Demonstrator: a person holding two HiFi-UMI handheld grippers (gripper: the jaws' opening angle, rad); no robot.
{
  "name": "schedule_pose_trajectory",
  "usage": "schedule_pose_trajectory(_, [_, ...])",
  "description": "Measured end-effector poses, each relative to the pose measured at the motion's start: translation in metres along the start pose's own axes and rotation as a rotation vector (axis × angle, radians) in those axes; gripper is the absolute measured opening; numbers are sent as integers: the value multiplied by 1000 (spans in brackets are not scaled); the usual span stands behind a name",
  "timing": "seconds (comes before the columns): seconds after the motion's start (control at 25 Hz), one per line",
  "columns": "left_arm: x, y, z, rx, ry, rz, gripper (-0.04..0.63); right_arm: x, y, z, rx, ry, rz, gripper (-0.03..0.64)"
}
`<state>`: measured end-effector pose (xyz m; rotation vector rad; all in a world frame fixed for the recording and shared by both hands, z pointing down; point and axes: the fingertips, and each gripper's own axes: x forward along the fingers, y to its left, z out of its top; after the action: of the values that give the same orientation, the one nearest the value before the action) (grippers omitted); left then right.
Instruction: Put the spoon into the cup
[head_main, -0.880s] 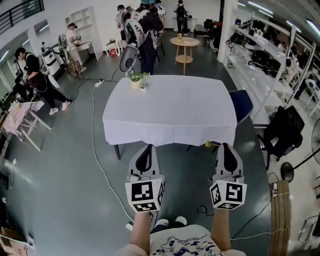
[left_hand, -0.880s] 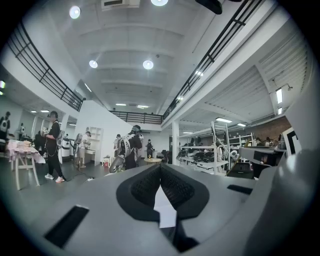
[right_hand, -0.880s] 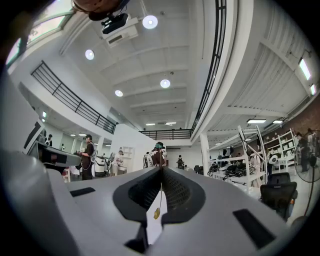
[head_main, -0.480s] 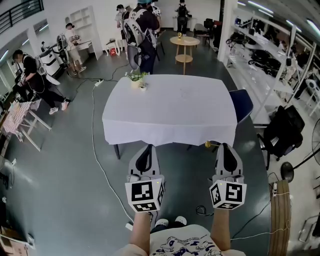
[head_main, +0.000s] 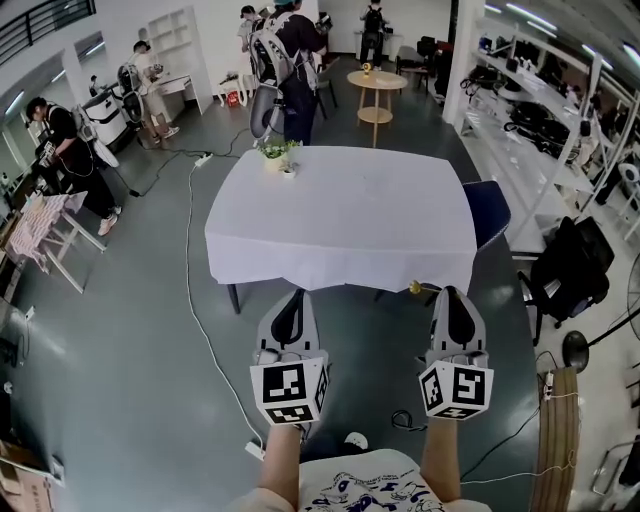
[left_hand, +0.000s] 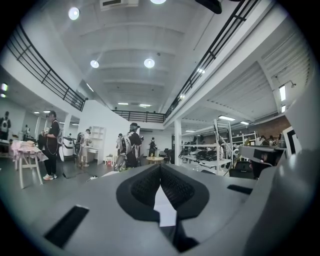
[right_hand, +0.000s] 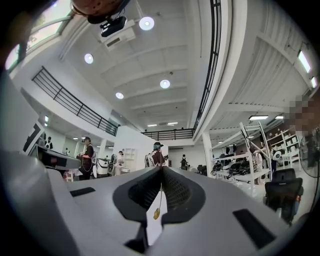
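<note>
No spoon shows in any view. A table with a white cloth (head_main: 340, 215) stands ahead of me. At its far left corner are a small potted plant (head_main: 274, 153) and a tiny pale object (head_main: 288, 173), too small to identify. My left gripper (head_main: 291, 300) and right gripper (head_main: 449, 297) are held side by side short of the table's near edge, both pointing roughly level. The left gripper (left_hand: 160, 170) has its jaws together with nothing between them. The right gripper (right_hand: 161, 172) is likewise shut and empty.
A blue chair (head_main: 486, 208) stands at the table's right side. A small yellow thing (head_main: 415, 288) shows just below the cloth's front edge. A white cable (head_main: 195, 300) runs over the floor on the left. Several people stand behind the table, and shelves (head_main: 540, 100) line the right wall.
Both grippers have stayed where they were. My view has shifted slightly, and only one of my shoes shows now. The people at the back have moved a little.
</note>
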<state>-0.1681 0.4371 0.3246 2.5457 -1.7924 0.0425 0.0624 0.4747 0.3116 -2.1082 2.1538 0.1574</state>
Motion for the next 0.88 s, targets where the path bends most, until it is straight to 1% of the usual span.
schedule_pose_trajectory(0.24, [3, -10, -11, -1, 22, 15, 14, 2, -9, -12, 9, 20, 21, 17])
schedule_pose_trajectory(0.52, [23, -7, -14, 3, 34, 16, 14, 22, -14, -23, 26, 35, 20, 17])
schedule_pose_trajectory(0.68, [49, -1, -17, -1, 39, 13, 14, 44, -16, -33, 22, 46, 17, 17])
schedule_pose_trajectory(0.88, [102, 6, -19, -5, 45, -8, 14, 94, -27, -43, 14, 51, 0, 17])
